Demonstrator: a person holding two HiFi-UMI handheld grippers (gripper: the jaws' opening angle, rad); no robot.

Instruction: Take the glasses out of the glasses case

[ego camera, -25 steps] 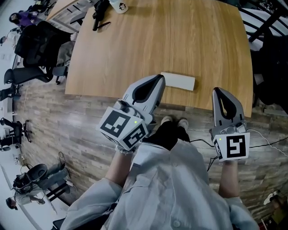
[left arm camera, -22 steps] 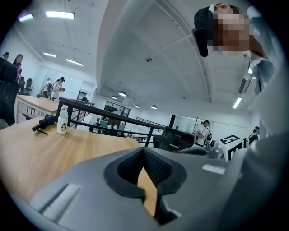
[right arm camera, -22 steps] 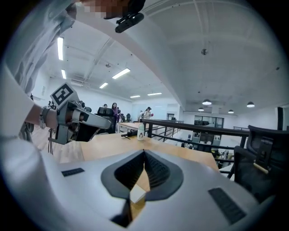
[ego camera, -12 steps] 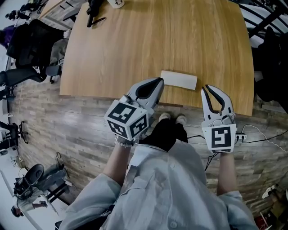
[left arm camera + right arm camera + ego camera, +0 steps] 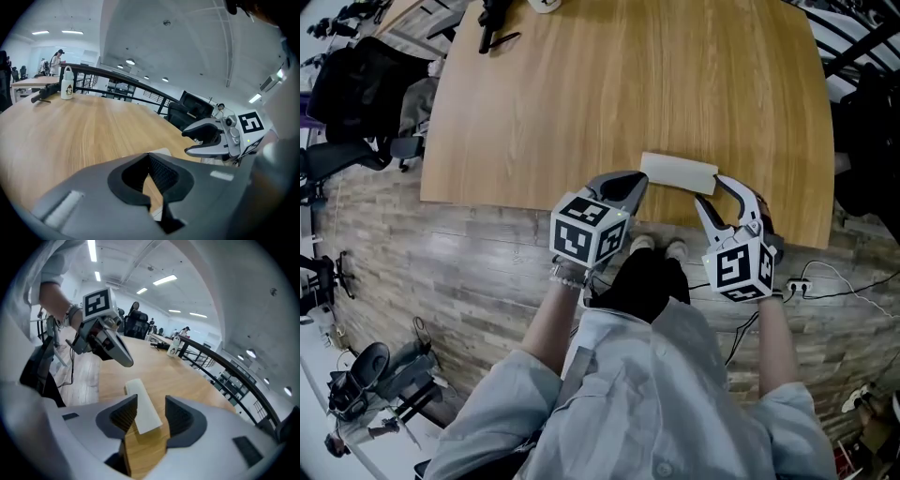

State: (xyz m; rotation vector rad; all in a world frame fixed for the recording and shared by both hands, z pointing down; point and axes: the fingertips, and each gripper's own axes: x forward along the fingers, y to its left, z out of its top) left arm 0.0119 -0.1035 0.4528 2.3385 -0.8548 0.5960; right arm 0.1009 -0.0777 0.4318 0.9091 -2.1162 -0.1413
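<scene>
White glasses case (image 5: pixel 678 172) near front edge of table (image 5: pixel 581 103), wide wood beyond

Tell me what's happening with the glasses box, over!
Left gripper shut, near the glasses case. Right gripper jaws just opened, case end between them, not gripped. Case closed, flat on table. Bottle far off, nothing blocking.

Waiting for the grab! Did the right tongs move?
Yes. The right tongs came left along the table edge to the case; they have just been opening, the case's end between them, ungripped.
</scene>
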